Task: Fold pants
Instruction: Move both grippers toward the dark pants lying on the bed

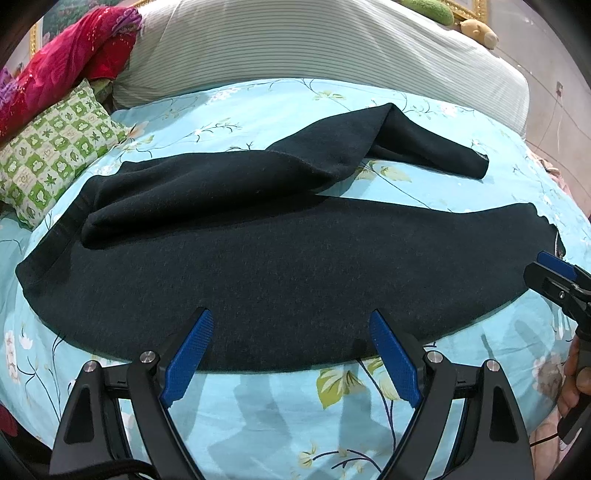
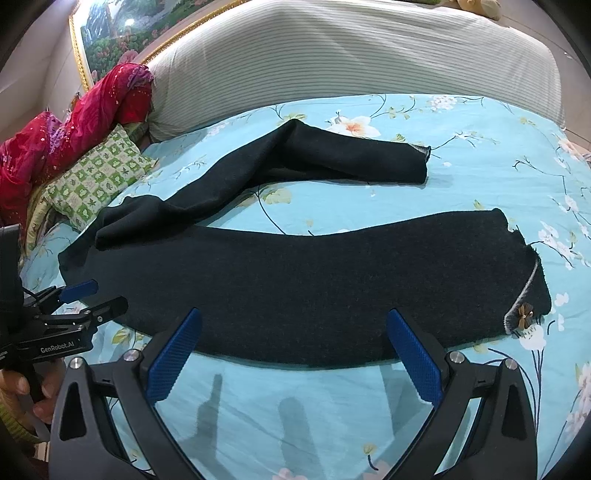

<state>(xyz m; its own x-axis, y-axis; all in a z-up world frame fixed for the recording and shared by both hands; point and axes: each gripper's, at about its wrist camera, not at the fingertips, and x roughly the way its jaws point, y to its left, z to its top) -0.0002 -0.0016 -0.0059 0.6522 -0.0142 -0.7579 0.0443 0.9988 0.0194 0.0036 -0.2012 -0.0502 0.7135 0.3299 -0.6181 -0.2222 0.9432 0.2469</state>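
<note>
A: Where do we have the dark charcoal knit pants [image 1: 288, 266]?

B: We see them spread on the light blue floral bedsheet [image 1: 258, 417]. The nearer leg lies flat and broad just ahead of both our tools. The farther leg [image 2: 332, 158] is bent, its upper part doubled over near the waist end and its cuff lying apart from the near leg, with bare sheet between them.

A: And our left gripper [image 1: 291, 325]?

B: Its blue-padded fingers [image 1: 190, 350] are spread wide, holding nothing, tips over the near edge of the pants.

A: Our right gripper [image 2: 295, 325]?

B: Likewise, its blue fingers [image 2: 415, 354] stand wide apart and empty at the same near edge. To its right, the near leg's end shows a pale trim and a small brown bow [image 2: 523, 314].

A: What else do we see around the bed?

B: A green-and-white checked pillow [image 1: 55, 155] at the left, touching a crumpled red-and-pink sequinned cloth [image 1: 62, 70]. Behind them lies a large grey-and-white striped bolster [image 1: 314, 48], and a tan plush toy [image 1: 478, 31] sits at the far right corner.
</note>
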